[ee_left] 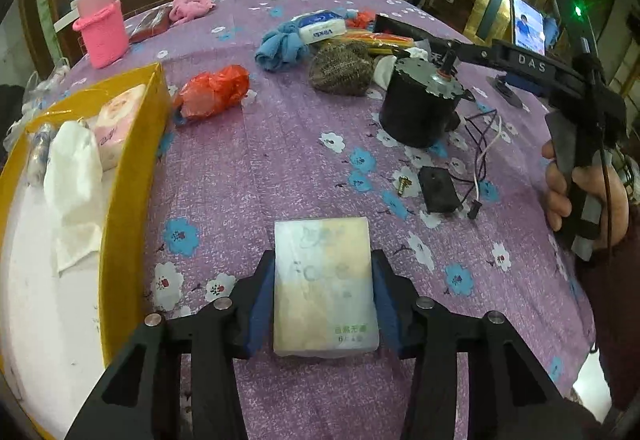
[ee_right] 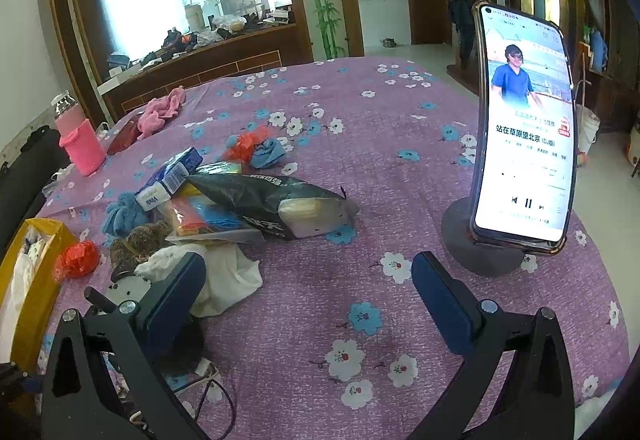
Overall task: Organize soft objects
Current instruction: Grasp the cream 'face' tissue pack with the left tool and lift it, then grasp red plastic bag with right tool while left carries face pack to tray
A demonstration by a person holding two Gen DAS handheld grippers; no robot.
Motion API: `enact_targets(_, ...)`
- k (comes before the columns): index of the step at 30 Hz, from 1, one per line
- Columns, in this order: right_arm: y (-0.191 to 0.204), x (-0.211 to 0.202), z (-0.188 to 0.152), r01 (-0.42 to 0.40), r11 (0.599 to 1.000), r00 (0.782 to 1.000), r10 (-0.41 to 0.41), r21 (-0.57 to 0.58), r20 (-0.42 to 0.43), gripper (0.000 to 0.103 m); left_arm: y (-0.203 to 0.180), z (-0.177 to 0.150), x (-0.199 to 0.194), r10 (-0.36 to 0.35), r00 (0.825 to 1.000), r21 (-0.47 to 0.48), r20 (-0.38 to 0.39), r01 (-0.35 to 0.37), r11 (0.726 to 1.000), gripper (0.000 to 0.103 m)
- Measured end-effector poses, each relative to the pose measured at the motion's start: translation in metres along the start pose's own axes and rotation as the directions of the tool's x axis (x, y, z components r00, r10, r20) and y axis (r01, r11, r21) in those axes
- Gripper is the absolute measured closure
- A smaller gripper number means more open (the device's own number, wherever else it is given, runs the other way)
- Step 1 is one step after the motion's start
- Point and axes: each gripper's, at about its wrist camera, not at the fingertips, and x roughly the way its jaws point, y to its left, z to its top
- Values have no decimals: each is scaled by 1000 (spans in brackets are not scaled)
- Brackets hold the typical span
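Blue-padded left gripper point(ee_left: 324, 276) fingers clamp tissue pack point(ee_left: 325, 286); right gripper point(ee_right: 308, 276) fingers wide, empty.

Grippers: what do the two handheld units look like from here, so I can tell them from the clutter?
Both are matte black plastic. The left gripper and right gripper each have two angular fingers faced with blue pads and silver pivot bolts. Seen from the left wrist, the right unit shows white "DAS" lettering, a green light, a black cable, and a dark maroon sleeve.
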Motion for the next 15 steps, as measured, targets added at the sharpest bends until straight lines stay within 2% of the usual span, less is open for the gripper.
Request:
enact_targets(3, 1, -1, -1, 6, 1000, 1000, -6, -7, 3, 0, -4, -4, 0, 24, 999, 6, 22, -24, 1000, 55)
enact_targets(4, 2, -1, -1, 7, 1000, 1000, -7, -9, 7, 0, -5, -5, 0, 65, 997, -23, 46, -64, 998, 59)
enact_targets(8, 7, -7, -1, 46, 998, 998, -45, -32, 40, 0, 3, -10, -23, 9, 993, -82, 118, 1, 997, 59)
enact_targets(9, 10, -14, 0, 72, 997, 996, -70, -35, 57, 0, 7, -12, -30, 1, 990, -91, 140, 12, 996, 59)
enact_targets(10, 13, -25, 3, 64, 998, 995, -62, -24, 74, 0, 11, -13, -39, -9, 986, -102, 165, 27, 994, 59)
enact_targets(13, 30, -62, 13, -76, 997, 992, 75, 10, 97, 0, 25, -21, -59, -32, 977, -134, 212, 62, 989, 59)
enact_targets(15, 62, -76, 24, -183, 983, 981, 184, -29, 58, 0, 36, -28, -69, -54, 970, -159, 236, 93, 983, 59)
